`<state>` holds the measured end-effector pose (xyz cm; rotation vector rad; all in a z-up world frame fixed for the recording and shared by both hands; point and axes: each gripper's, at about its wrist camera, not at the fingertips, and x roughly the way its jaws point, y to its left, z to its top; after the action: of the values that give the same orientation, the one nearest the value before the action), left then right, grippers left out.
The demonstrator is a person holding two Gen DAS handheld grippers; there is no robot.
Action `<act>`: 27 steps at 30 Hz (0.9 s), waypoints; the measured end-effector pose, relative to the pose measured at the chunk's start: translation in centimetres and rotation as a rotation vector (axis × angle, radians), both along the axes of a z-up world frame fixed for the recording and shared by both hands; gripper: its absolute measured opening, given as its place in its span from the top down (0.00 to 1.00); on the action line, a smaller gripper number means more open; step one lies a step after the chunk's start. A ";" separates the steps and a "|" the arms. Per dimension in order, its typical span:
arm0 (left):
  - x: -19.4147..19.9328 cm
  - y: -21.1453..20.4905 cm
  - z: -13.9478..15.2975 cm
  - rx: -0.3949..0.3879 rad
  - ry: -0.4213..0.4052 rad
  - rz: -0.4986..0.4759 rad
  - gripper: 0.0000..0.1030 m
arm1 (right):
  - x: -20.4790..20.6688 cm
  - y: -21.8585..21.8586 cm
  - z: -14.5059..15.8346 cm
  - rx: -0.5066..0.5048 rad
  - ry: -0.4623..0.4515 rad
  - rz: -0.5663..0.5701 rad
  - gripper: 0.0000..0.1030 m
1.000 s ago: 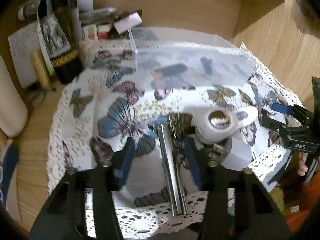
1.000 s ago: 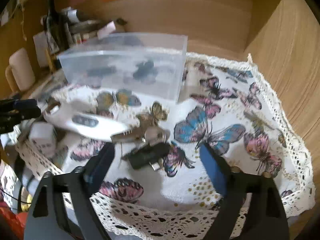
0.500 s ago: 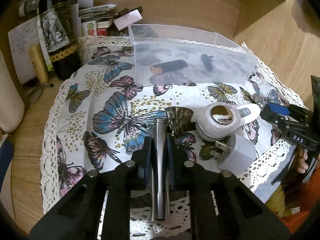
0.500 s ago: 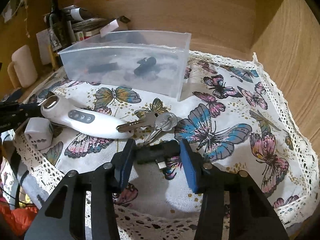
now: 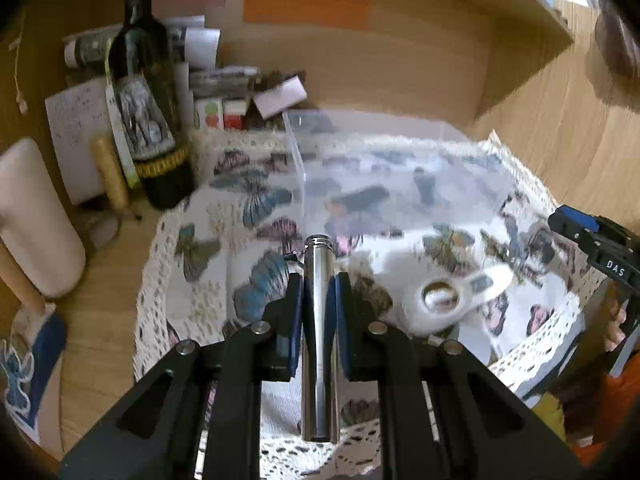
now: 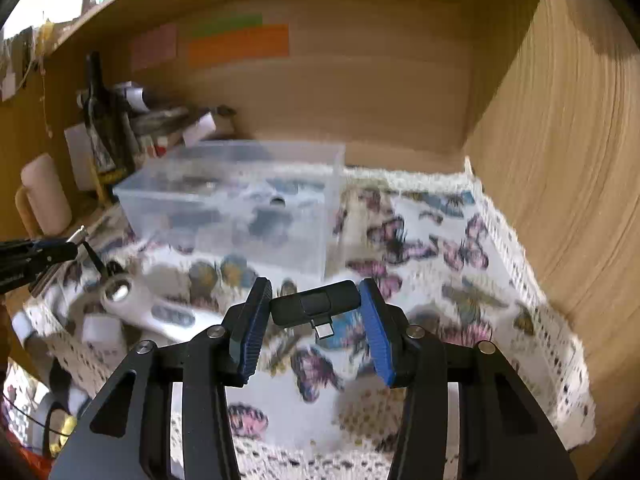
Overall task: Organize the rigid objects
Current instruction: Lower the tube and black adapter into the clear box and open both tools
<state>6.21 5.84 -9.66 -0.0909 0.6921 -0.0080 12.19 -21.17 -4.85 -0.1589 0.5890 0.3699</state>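
My left gripper (image 5: pixel 319 292) is shut on a silver metal tube (image 5: pixel 318 320) and holds it above the butterfly cloth (image 5: pixel 208 272), short of the clear plastic bin (image 5: pixel 400 168). My right gripper (image 6: pixel 316 308) is shut on a black USB-C adapter (image 6: pixel 314 307), lifted above the cloth (image 6: pixel 460 280) in front of the bin (image 6: pixel 240 208). Dark small items lie inside the bin. A white handheld device (image 5: pixel 448 296) lies on the cloth; it also shows in the right wrist view (image 6: pixel 148 304).
A dark wine bottle (image 5: pixel 148 120), papers and small boxes stand at the back left. A cream cylinder (image 5: pixel 36 216) stands at the left. A white charger block (image 6: pixel 102 332) sits near the cloth's left edge. Wooden walls close the back and right.
Both grippers have lifted their objects off the cloth and moved up toward the bin. The metal cone and the keys have dropped out of view.
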 end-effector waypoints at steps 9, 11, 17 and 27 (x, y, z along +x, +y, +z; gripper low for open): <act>1.5 0.5 4.6 -0.003 -0.112 0.002 0.86 | 2.1 1.2 3.6 0.059 -0.083 0.018 0.59; 2.1 0.5 5.5 -0.002 -0.131 0.003 0.86 | 2.6 1.7 4.4 0.061 -0.109 0.020 0.59; 4.8 0.3 7.7 -0.009 -0.166 -0.009 0.86 | 4.6 3.2 6.3 0.060 -0.151 0.045 0.59; 10.8 -1.5 7.6 0.029 -0.123 -0.045 0.86 | 8.8 6.1 5.3 0.009 -0.095 0.081 0.59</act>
<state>17.01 4.32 -2.09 -0.0465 0.5715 -0.0461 21.03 -15.12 0.40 -0.1912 0.4876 0.4407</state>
